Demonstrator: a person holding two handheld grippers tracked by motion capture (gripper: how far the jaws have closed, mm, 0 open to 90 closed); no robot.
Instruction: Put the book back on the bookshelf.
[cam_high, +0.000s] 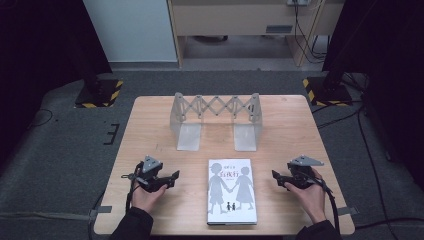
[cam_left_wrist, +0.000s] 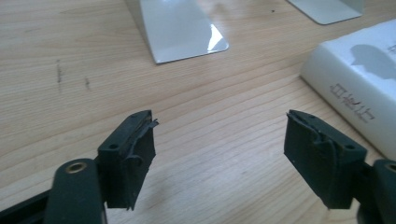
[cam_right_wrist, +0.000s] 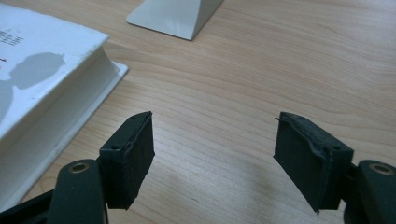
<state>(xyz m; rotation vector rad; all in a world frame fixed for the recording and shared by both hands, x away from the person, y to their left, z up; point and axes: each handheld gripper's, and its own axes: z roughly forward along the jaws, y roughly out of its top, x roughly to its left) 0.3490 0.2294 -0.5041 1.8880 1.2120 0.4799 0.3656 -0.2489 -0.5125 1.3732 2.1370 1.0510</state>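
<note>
A white book with grey silhouettes of two figures on its cover lies flat near the table's front edge, between both hands. My left gripper sits to the left of it, jaws pointing toward the book and open with only bare wood between them; the book's spine is at the right of that view. My right gripper sits to the right of the book, open and empty, with the book's page edge at its left. Neither gripper touches the book.
A grey extendable book rack with a scissor lattice and two flat foot plates stands at the back middle of the wooden table. One foot plate lies ahead of the left gripper, another ahead of the right.
</note>
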